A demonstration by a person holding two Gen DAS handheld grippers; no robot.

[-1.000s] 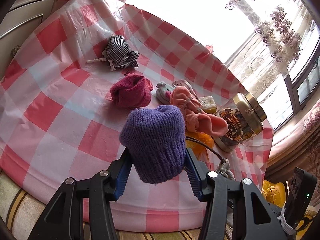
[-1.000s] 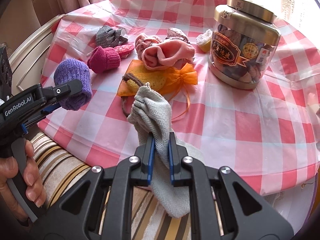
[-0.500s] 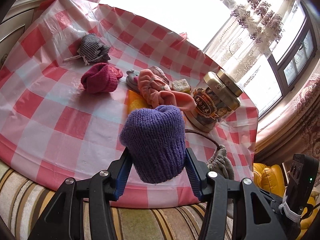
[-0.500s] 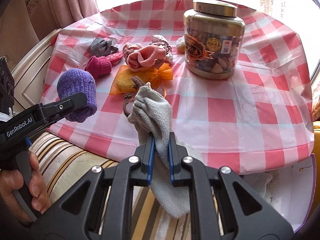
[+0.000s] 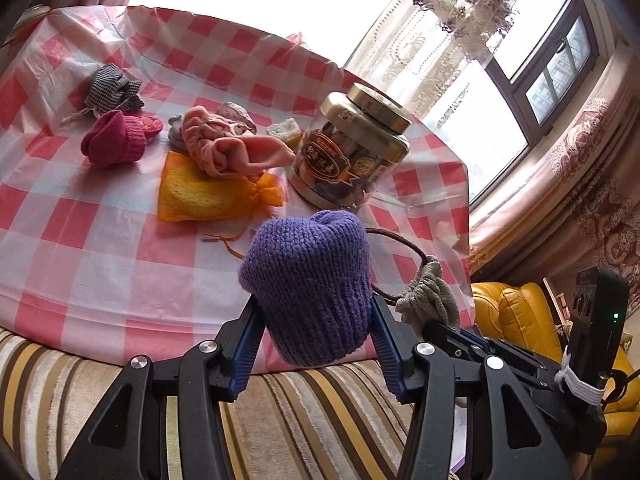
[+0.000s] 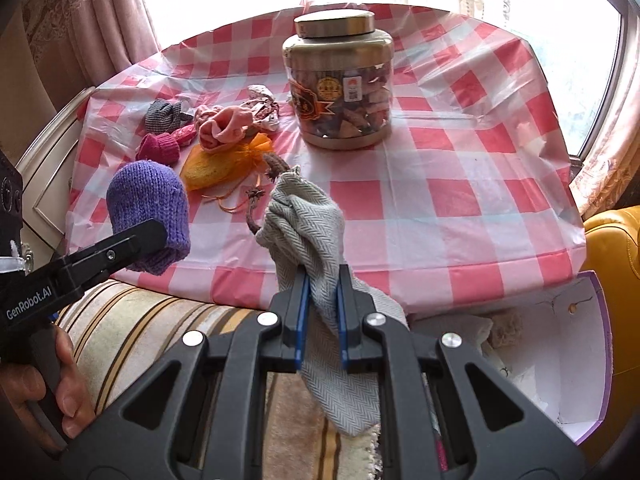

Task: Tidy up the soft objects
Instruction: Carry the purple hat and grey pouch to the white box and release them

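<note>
A lidded jar stands on the checked tablecloth by a window

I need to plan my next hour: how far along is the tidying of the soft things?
Done: nothing clearly. In hand: left gripper holds the purple knit piece; right gripper pinches the grey herringbone pouch. Left on the checked tablecloth: magenta knit, houndstooth pouch, peach cloth, orange bag.

Jar blocks table's middle; right side seems clear.
</note>
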